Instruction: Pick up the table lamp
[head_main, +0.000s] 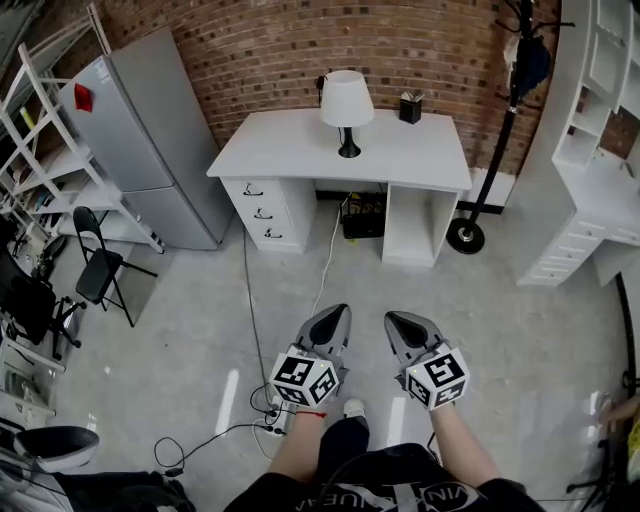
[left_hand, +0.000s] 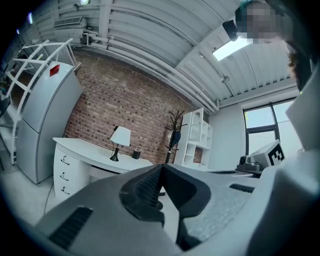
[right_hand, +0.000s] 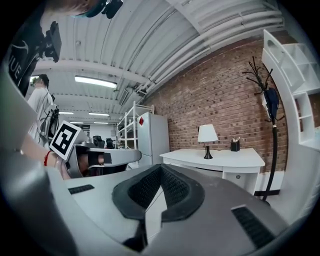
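The table lamp (head_main: 346, 105), white shade on a black stem and base, stands near the back middle of the white desk (head_main: 290, 155). It shows small in the left gripper view (left_hand: 119, 140) and in the right gripper view (right_hand: 207, 138). My left gripper (head_main: 340, 312) and right gripper (head_main: 393, 320) are held side by side over the floor, well short of the desk. Both point toward it, both are shut with nothing between the jaws.
A black pen holder (head_main: 410, 108) sits at the desk's back right. A grey fridge (head_main: 150, 140) stands left of the desk, a coat stand (head_main: 500, 120) and white shelving (head_main: 590, 150) to the right. A folding chair (head_main: 100, 265) and floor cables (head_main: 250, 330) lie left.
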